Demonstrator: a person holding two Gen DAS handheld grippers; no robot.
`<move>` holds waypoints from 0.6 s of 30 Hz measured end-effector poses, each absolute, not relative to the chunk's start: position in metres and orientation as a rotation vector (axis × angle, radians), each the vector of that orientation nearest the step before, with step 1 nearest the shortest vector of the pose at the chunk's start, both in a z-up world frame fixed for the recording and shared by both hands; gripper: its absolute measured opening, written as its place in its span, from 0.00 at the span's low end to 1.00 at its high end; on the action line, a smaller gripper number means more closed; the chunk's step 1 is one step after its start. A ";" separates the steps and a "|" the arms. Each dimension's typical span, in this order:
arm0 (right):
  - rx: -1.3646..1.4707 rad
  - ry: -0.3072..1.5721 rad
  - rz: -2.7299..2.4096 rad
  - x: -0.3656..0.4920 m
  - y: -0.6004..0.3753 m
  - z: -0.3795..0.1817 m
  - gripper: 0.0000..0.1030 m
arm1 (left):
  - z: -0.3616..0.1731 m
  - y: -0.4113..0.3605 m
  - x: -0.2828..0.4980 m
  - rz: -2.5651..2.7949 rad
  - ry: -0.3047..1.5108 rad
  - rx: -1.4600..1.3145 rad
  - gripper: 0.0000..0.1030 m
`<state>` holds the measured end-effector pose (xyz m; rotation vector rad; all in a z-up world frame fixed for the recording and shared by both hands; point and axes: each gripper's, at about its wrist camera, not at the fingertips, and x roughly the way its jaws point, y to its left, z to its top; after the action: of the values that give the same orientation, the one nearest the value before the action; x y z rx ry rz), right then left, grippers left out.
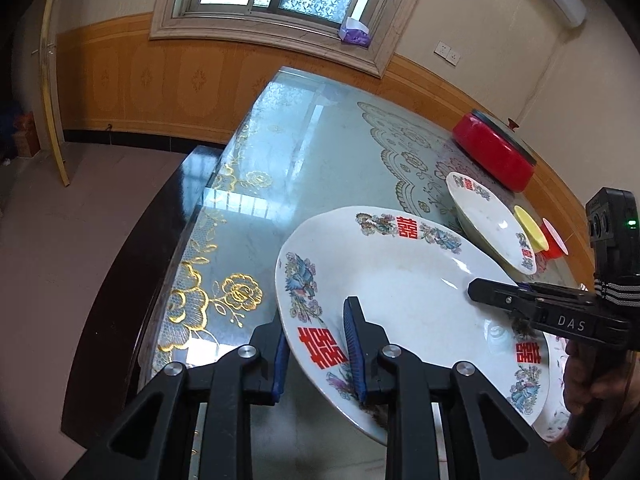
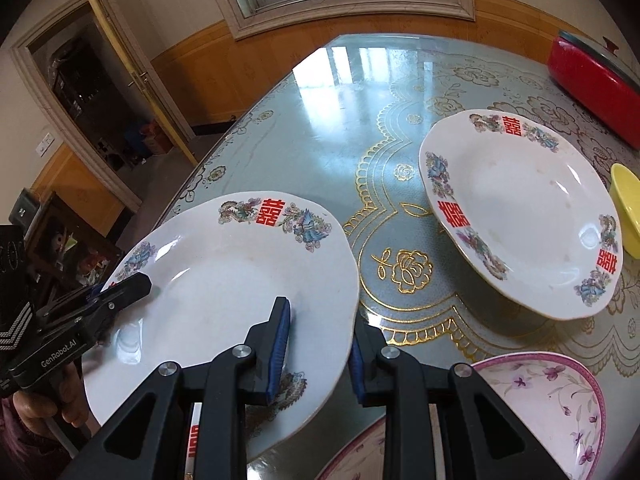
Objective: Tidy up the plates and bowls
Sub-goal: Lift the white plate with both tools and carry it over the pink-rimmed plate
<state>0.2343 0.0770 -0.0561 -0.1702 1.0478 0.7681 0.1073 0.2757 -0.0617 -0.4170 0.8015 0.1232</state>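
Note:
A large white plate [image 1: 400, 280] [image 2: 224, 272] with red characters and flower prints on its rim hangs tilted over the glass-topped table [image 1: 280, 160] [image 2: 340, 120], held from both sides. My left gripper [image 1: 316, 320] is shut on its left rim, blue pads above and below. My right gripper [image 2: 320, 316] is shut on the opposite rim, one finger on top and one underneath. Each wrist view also shows the other gripper at the plate's far rim: the right gripper [image 1: 492, 292], the left gripper [image 2: 136, 284]. A second matching plate [image 1: 488, 220] [image 2: 520, 216] rests further back on the table.
Beside the second plate stand a yellow bowl [image 1: 530, 228] [image 2: 626, 208] and a small red bowl [image 1: 556, 236]. A red lidded pot [image 1: 496, 152] [image 2: 592, 76] sits at the back right. A pink floral bowl [image 2: 552, 400] lies near my right gripper. The table's dark edge [image 1: 168, 216] runs along the left.

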 end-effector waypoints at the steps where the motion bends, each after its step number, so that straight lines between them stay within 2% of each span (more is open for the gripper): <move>1: -0.172 1.042 0.770 0.233 0.075 -0.055 0.25 | -0.061 0.275 0.106 0.120 0.797 -0.418 0.25; 18: -0.111 0.963 0.757 0.201 0.016 -0.032 0.25 | -0.042 0.224 0.103 0.000 0.750 -0.376 0.27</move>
<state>0.2015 0.0164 -0.0317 -0.1111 0.9628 0.7572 0.1030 0.2244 -0.0421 -0.3763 0.7502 -0.0005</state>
